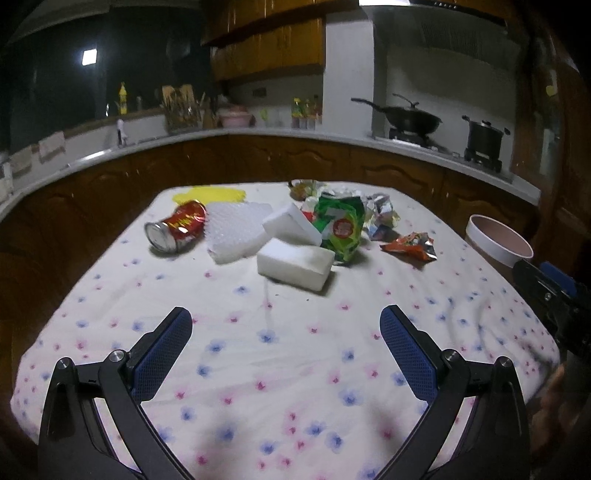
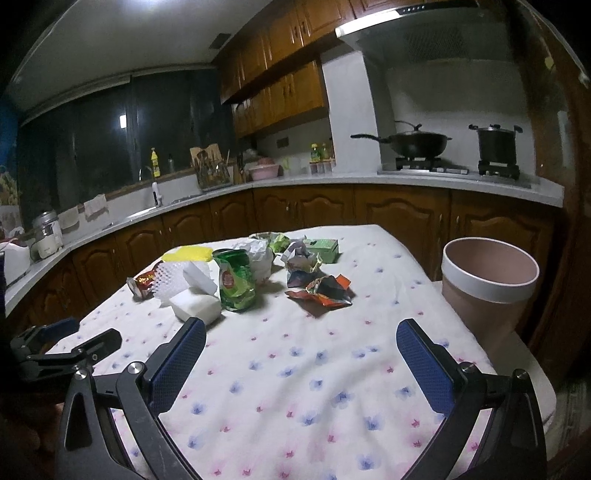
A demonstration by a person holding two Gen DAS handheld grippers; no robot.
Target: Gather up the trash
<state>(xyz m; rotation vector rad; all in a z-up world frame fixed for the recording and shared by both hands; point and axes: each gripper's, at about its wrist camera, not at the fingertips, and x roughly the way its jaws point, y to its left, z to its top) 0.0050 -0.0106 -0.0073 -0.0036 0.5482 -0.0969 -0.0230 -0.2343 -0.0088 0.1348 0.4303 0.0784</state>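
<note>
Floral-clothed table (image 1: 258, 369) bears cans (image 1: 176, 230), foam blocks (image 1: 295, 267), wrappers (image 1: 410, 245).

Left hand-held gripper (image 1: 286, 325) spread wide, empty, over bench (image 1: 295, 369). Ahead: white foam block (image 1: 295, 266); green can (image 1: 341, 229) just behind it, red can (image 1: 177, 226) far left.

Table under a white cloth with pink/blue flower print (image 2: 295, 369) fills the lower half of both views; dark wood base cabinets (image 2: 399, 218) and a pale countertop (image 2: 332, 181) run across mid-frame behind it. Right of centre on the stove: black wok (image 2: 419, 142) and a lidded black stockpot (image 2: 495, 143) at far right, range hood (image 2: 406, 18) above them, wood wall cabinets (image 2: 284, 85) at top centre. Left of centre on the counter: yellow bottle (image 2: 156, 162), utensil rack (image 2: 212, 168), pink basin (image 2: 263, 171), faucet (image 2: 157, 192), and a dark window (image 2: 110, 147) behind them.
</note>
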